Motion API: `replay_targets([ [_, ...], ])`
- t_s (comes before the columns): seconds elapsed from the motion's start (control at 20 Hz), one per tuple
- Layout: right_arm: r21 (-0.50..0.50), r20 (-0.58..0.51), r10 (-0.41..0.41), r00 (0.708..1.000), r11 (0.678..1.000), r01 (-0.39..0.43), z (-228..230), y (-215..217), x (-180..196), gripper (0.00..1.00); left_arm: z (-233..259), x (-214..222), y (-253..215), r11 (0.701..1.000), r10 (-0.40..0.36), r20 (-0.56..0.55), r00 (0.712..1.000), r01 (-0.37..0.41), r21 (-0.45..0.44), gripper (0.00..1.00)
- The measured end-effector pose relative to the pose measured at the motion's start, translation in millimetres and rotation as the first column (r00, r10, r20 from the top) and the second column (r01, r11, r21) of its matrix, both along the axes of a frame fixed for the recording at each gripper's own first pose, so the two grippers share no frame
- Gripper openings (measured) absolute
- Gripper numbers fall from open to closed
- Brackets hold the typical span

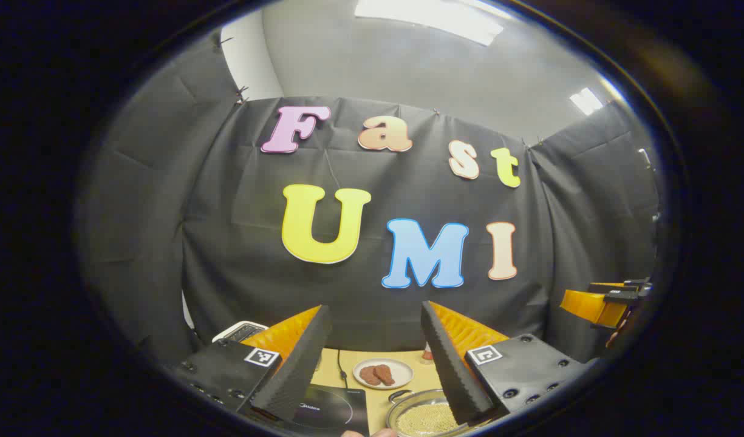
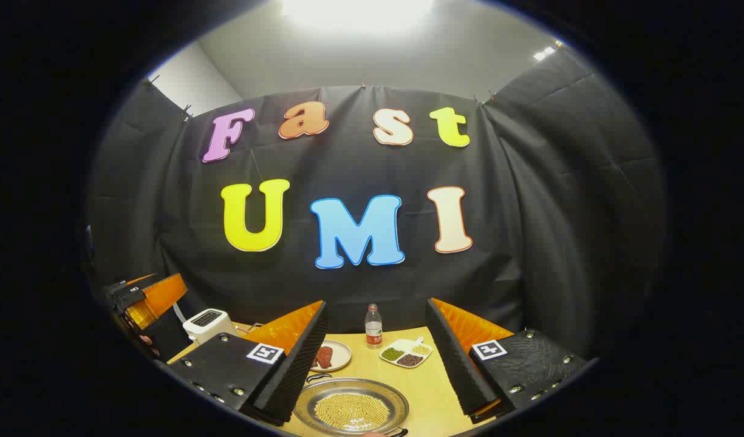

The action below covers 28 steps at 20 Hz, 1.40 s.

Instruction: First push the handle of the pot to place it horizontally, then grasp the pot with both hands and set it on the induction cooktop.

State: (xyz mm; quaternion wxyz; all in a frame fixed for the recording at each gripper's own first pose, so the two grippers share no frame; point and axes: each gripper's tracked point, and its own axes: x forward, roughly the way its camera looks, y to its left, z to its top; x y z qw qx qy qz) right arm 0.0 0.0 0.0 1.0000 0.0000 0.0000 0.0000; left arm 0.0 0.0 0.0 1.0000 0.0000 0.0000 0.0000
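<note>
On the wooden table [image 2: 420, 388] the pot [image 2: 351, 405] of beans sits right of the cooktop [image 1: 329, 408], near the meat plate [image 1: 382, 372]; your left tongs [image 1: 372, 370] and right tongs [image 2: 375, 370] hang spread above, gripping nothing

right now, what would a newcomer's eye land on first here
Probably the shallow metal pot heaped with yellow grains, low and central between the right gripper's open fingers. Behind it on the wooden table stand a water bottle and a divided dish; the left gripper hovers open above the cooktop.
</note>
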Motion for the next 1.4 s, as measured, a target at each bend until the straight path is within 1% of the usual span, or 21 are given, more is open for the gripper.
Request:
replay_targets([
  [0.05,0.002,0.003,0.003,1.000,1.000,-0.003,1,2,0,0.97,0,-1,2,1.000,0.001,-0.004,1.000,-0.001,0.001,0.97],
  [0.1,0.006,0.005,0.005,1.000,1.000,-0.005,2,3,-1,0.97,-3,-1,0,1.000,0.001,-0.009,1.000,-0.001,-0.003,0.99],
  [0.2,0.012,0.000,0.022,1.000,1.000,-0.022,0,10,-2,0.97,-5,-2,0,1.000,-0.005,-0.028,1.000,0.005,-0.012,0.97],
  [0.5,0.001,-0.001,0.025,1.000,1.000,-0.025,0,16,-9,0.97,6,-9,3,1.000,-0.003,0.000,1.000,0.003,-0.009,0.97],
  [0.6,0.004,-0.005,0.023,1.000,1.000,-0.023,-1,17,-9,0.97,9,-12,7,1.000,0.000,0.005,1.000,0.000,-0.012,0.99],
  [0.7,0.001,-0.007,0.022,1.000,1.000,-0.022,-3,18,-11,0.97,6,-18,9,1.000,-0.005,-0.001,1.000,0.005,-0.007,0.97],
  [0.75,0.002,-0.006,0.022,1.000,1.000,-0.022,-2,19,-11,0.97,5,-17,10,1.000,-0.004,-0.005,1.000,0.004,-0.001,0.99],
  [0.8,0.002,-0.009,0.021,1.000,1.000,-0.021,-4,19,-10,0.97,5,-17,10,1.000,-0.003,-0.008,1.000,0.003,0.003,0.97],
  [0.9,0.008,-0.024,0.027,0.999,1.000,-0.027,-10,19,-10,0.97,6,-16,8,1.000,-0.011,-0.010,1.000,0.011,0.000,0.97],
  [0.95,0.010,-0.029,0.034,0.999,0.999,-0.034,-13,19,-9,0.97,6,-17,6,1.000,-0.018,-0.010,1.000,0.018,-0.001,0.99],
  [1.0,0.005,-0.039,0.038,0.999,0.999,-0.038,-17,18,-8,0.97,6,-18,5,1.000,-0.023,-0.008,1.000,0.023,0.000,0.97],
  [1.15,-0.018,-0.078,0.058,0.995,0.998,-0.060,-34,13,-5,0.97,6,-15,3,1.000,-0.031,-0.003,1.000,0.031,0.002,0.97],
  [1.2,-0.014,-0.098,0.068,0.993,0.997,-0.070,-44,12,-5,0.98,3,-14,3,1.000,-0.028,-0.008,1.000,0.028,0.006,0.99],
  [1.3,-0.003,-0.151,0.089,0.984,0.996,-0.090,-68,11,-4,0.98,-1,-12,6,1.000,-0.009,-0.016,1.000,0.009,0.019,0.98],
  [1.4,-0.004,-0.229,0.107,0.968,0.994,-0.111,-99,11,-3,0.97,-6,-9,1,1.000,-0.007,-0.028,1.000,0.008,0.020,0.99],
])
